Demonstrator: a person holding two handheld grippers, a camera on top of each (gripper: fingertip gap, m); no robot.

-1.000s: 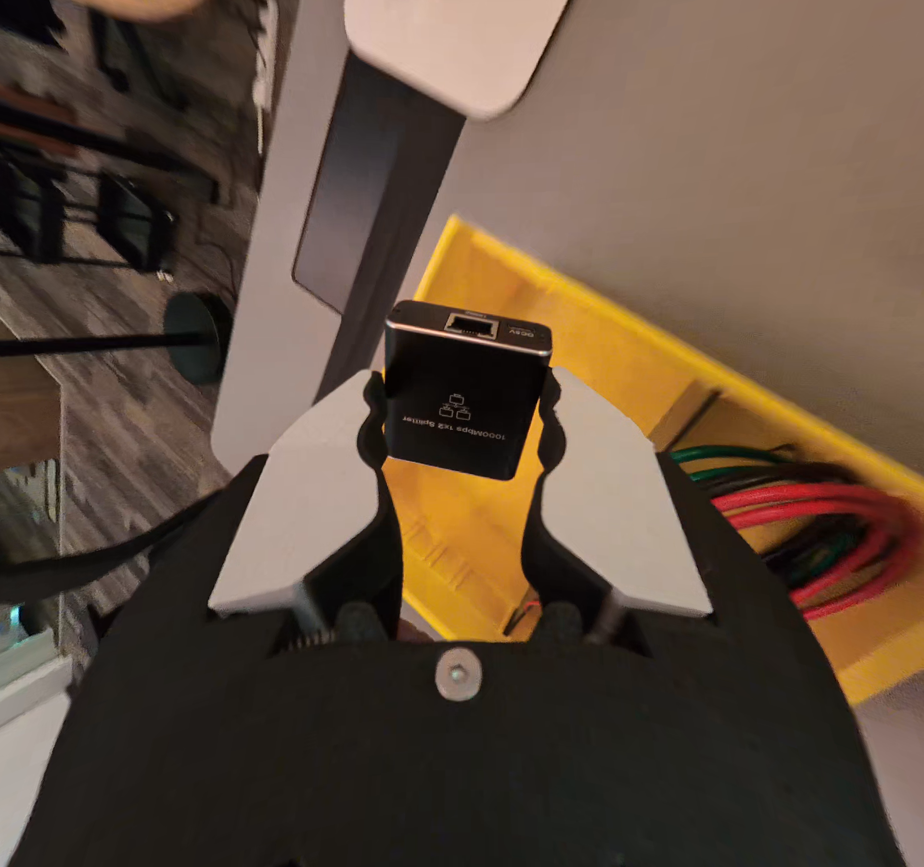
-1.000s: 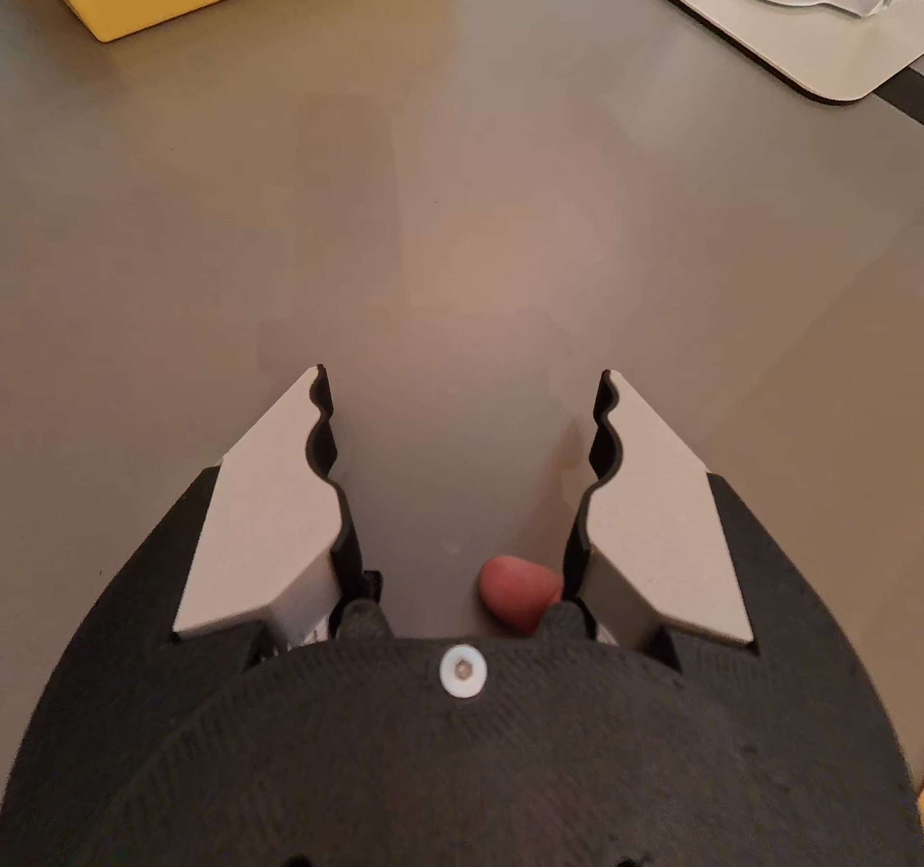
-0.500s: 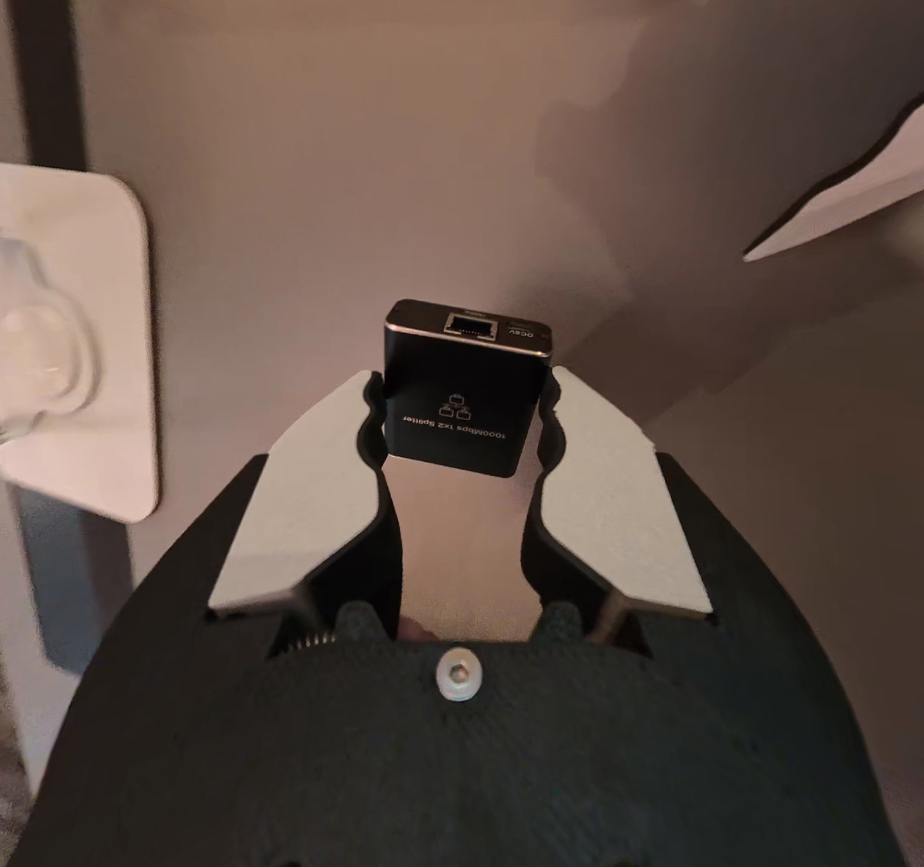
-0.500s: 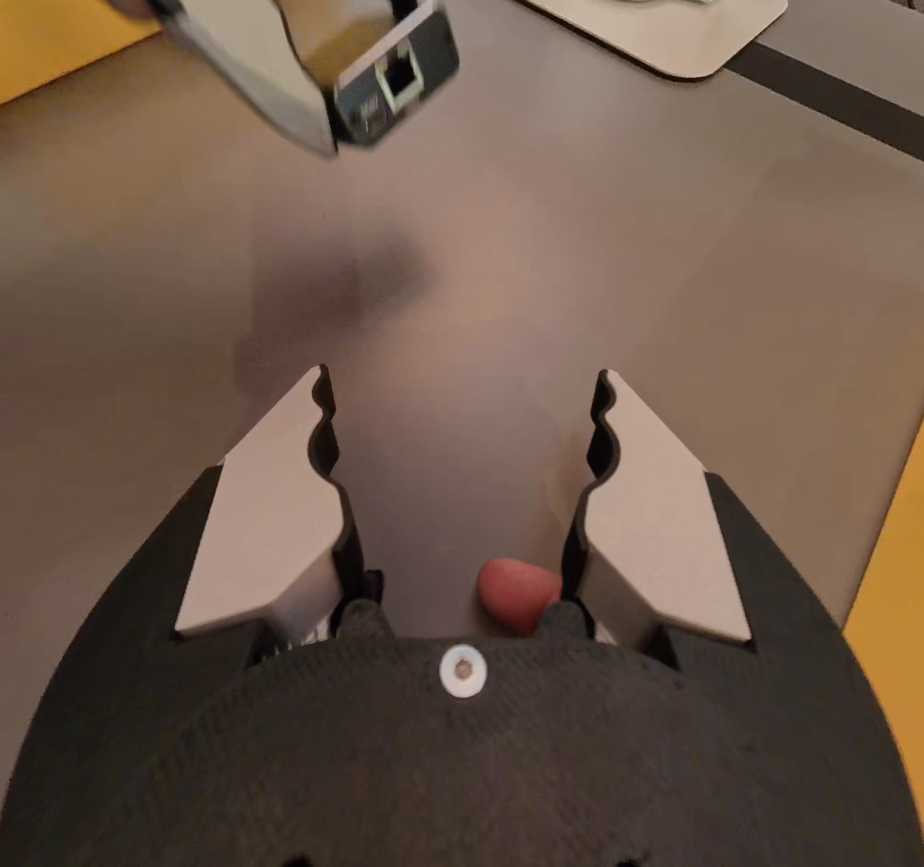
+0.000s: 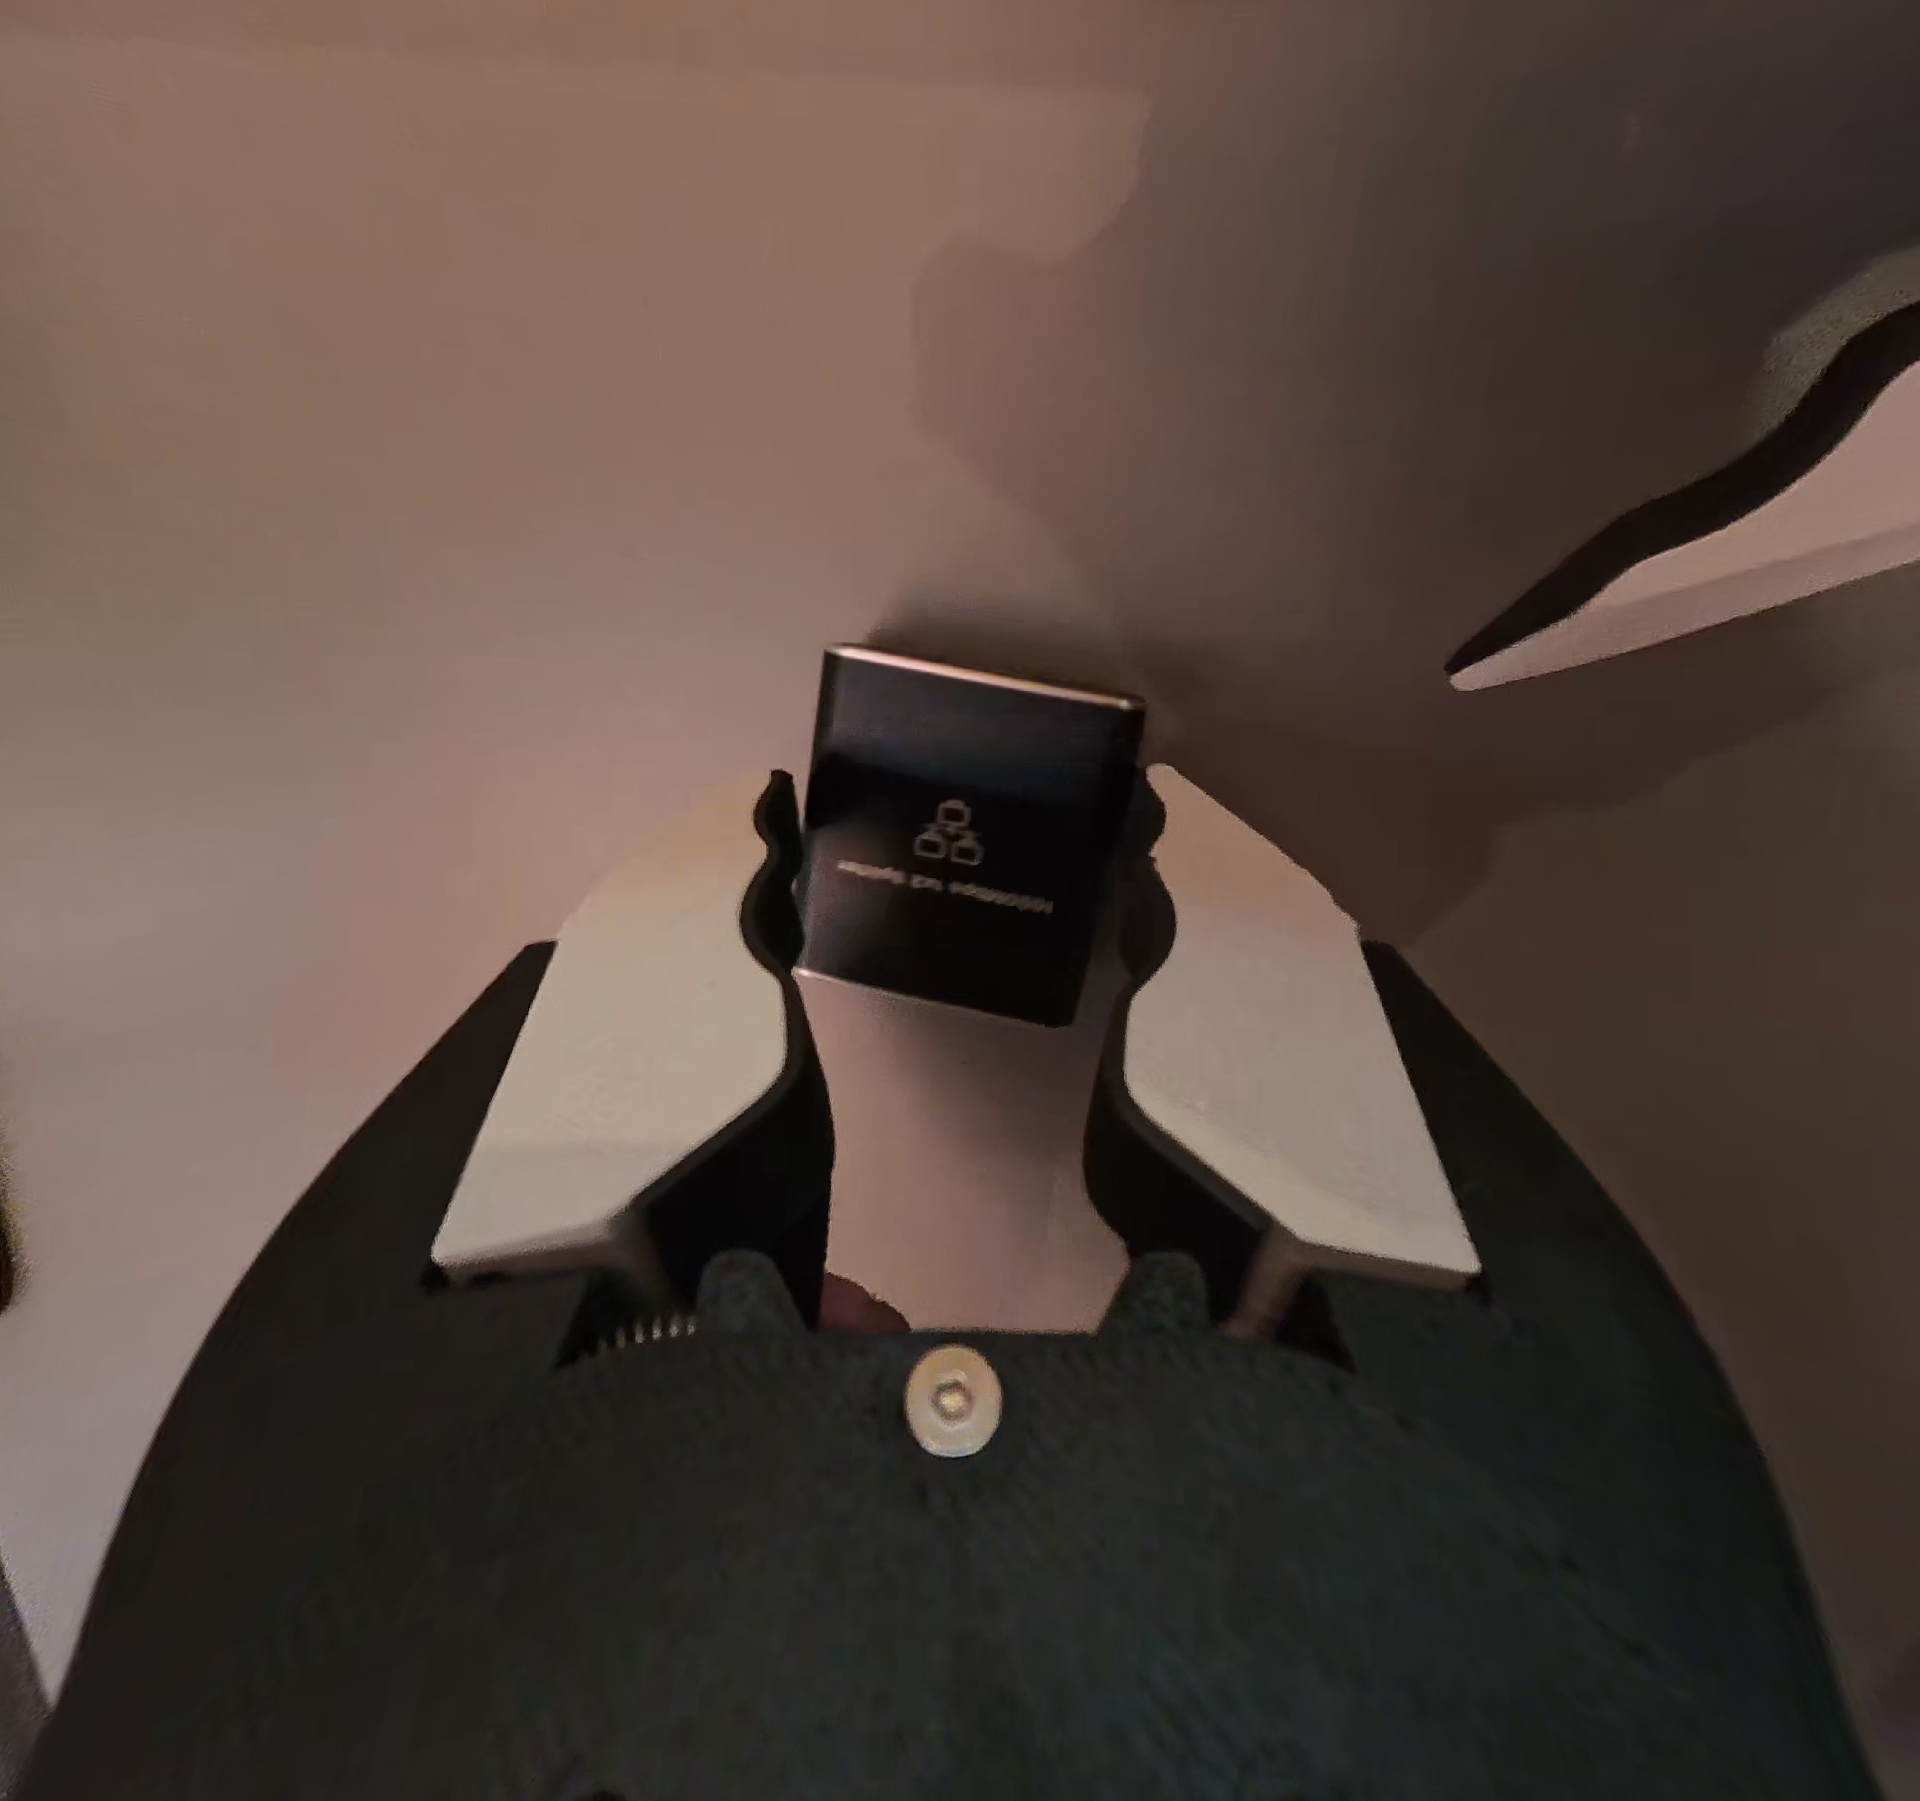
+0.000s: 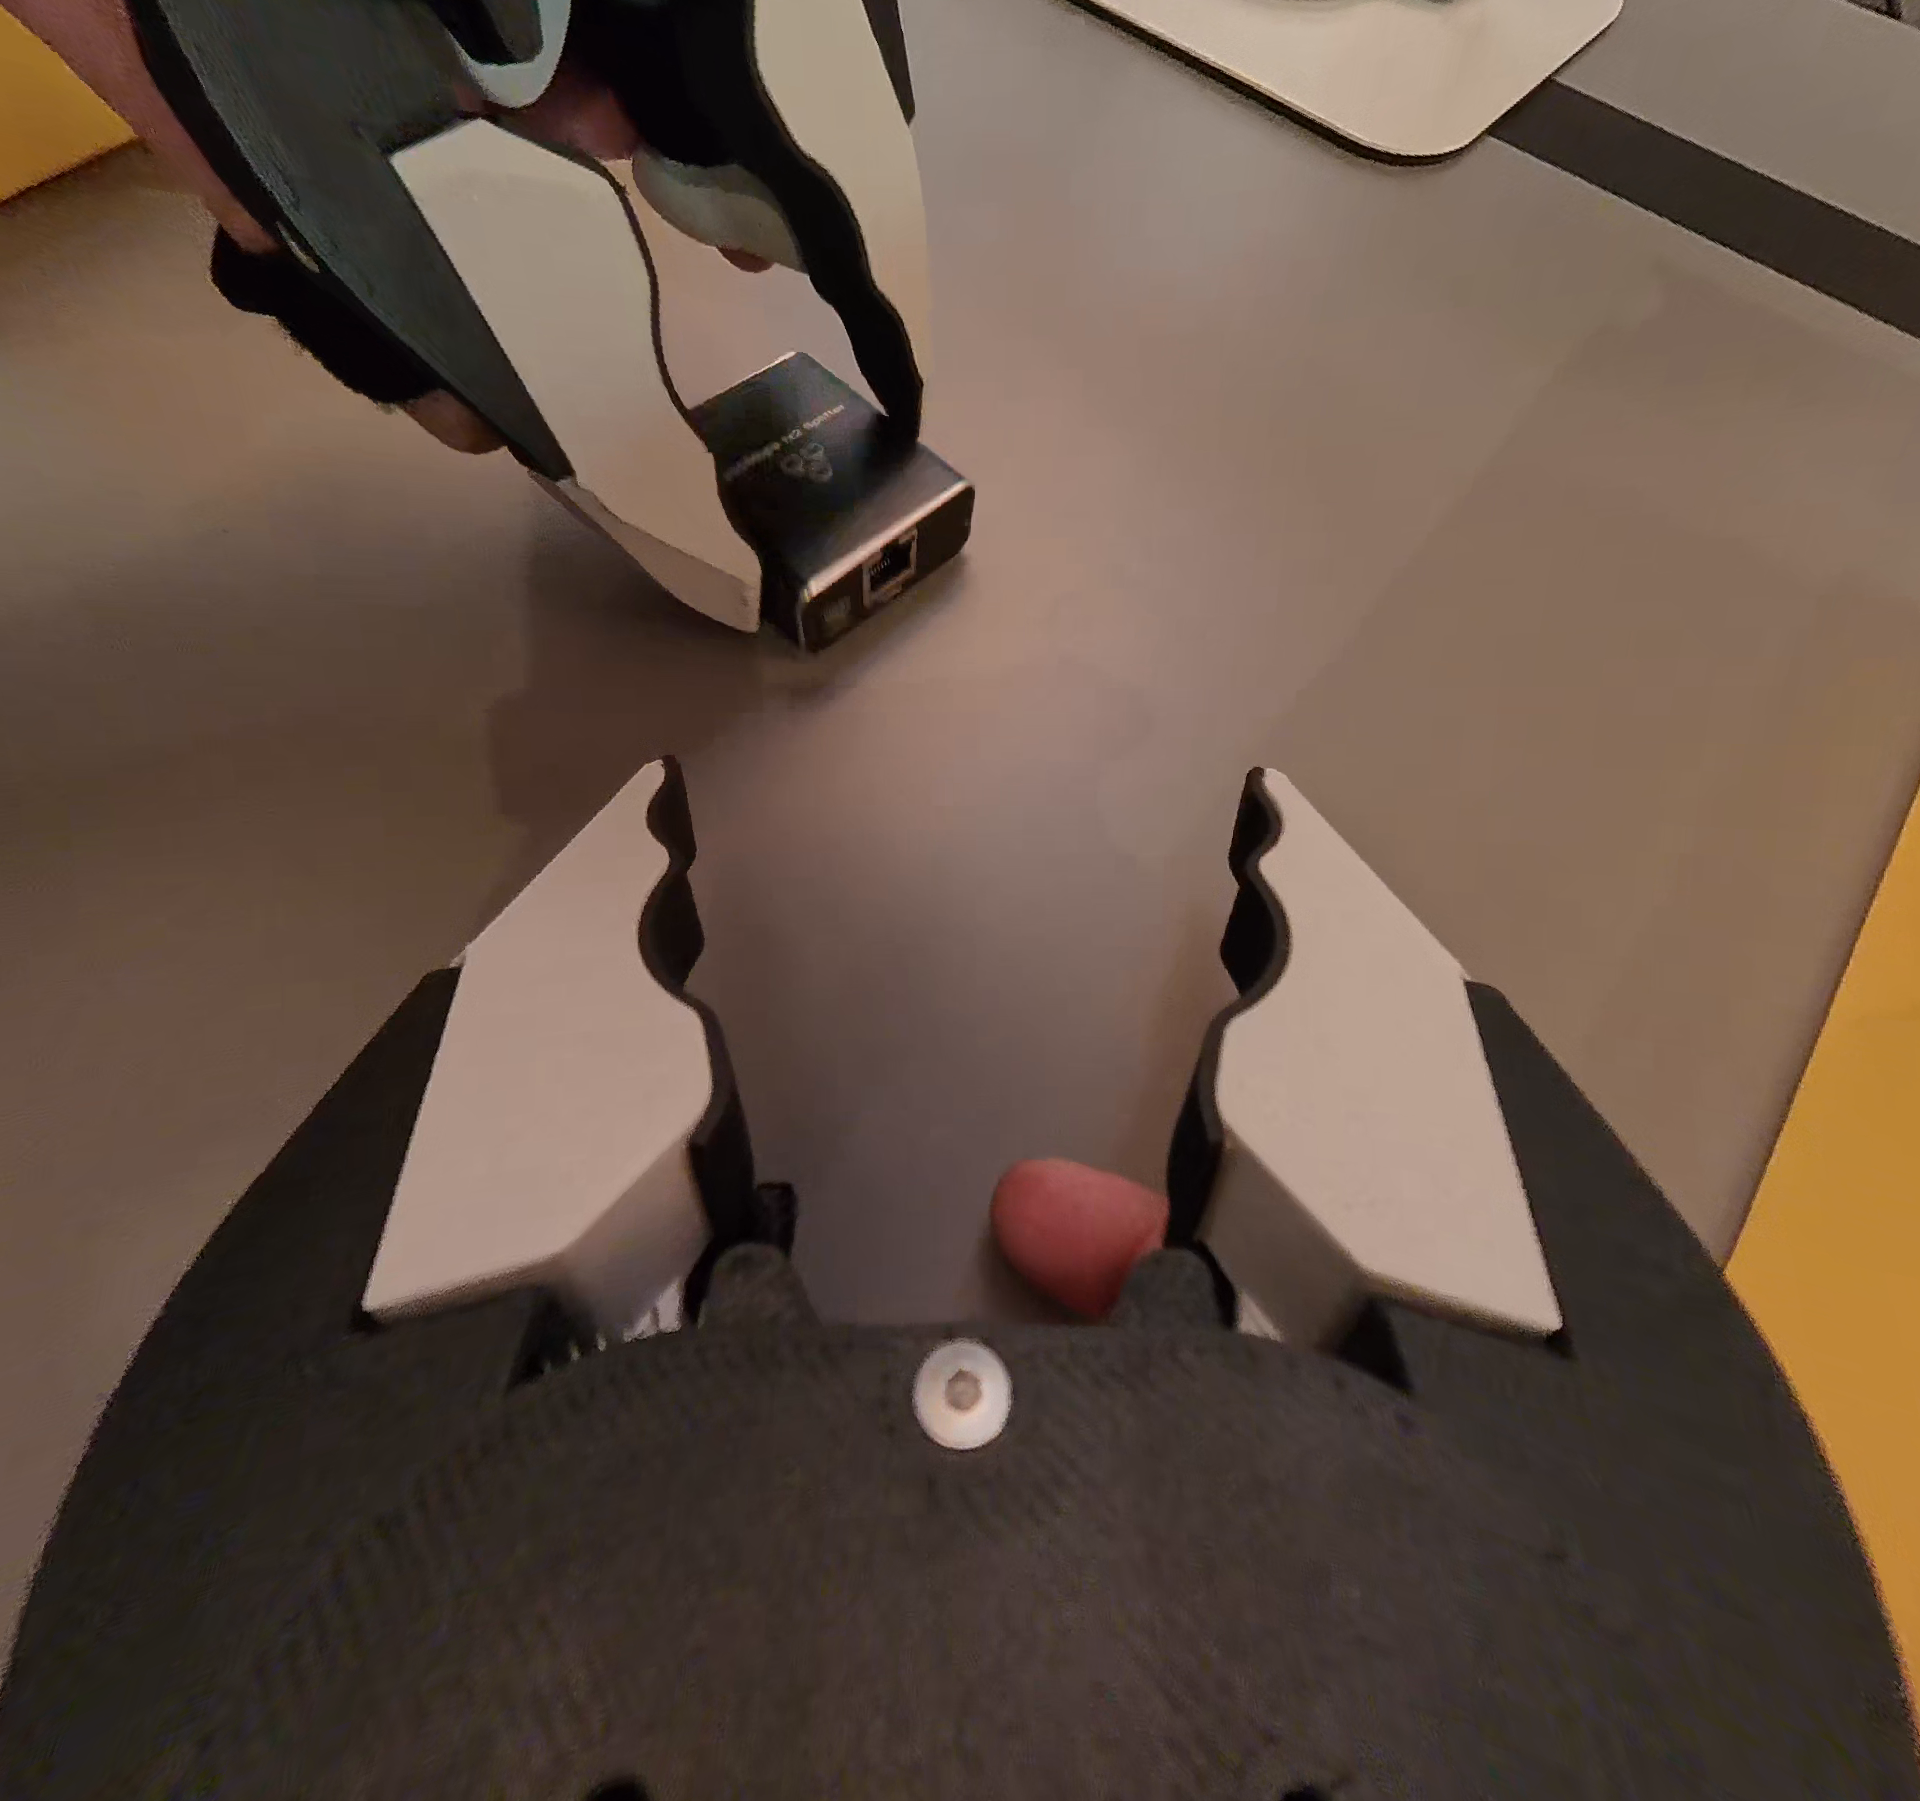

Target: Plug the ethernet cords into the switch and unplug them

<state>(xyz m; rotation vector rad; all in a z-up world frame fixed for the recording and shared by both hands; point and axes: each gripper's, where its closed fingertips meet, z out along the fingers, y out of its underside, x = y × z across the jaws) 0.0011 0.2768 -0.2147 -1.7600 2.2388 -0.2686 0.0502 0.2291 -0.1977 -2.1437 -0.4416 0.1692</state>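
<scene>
Left gripper (image 5: 961, 775): the jaws are clamped on the two sides of the switch (image 5: 961, 847), a small black box with a metal end face. Half a second ago the switch was held clear above the table (image 5: 416, 401); it now sits down at the surface, its front end at or on the tabletop. In the right wrist view the same switch (image 6: 831, 494) lies at 11 o'clock from the right gripper, with one network port facing 5 o'clock, toward that gripper.

Right gripper (image 6: 961, 816): jaws spread wide, holding nothing, hovering over bare table just short of the switch. A white pad (image 6: 1299, 6) lies at 1 o'clock, well apart.

Assessment: the switch appears placed and braced for insertion. No ethernet cord is visible in either current view, so plugging has not begun. The likely next requirement is for the right gripper to fetch a cord.
</scene>
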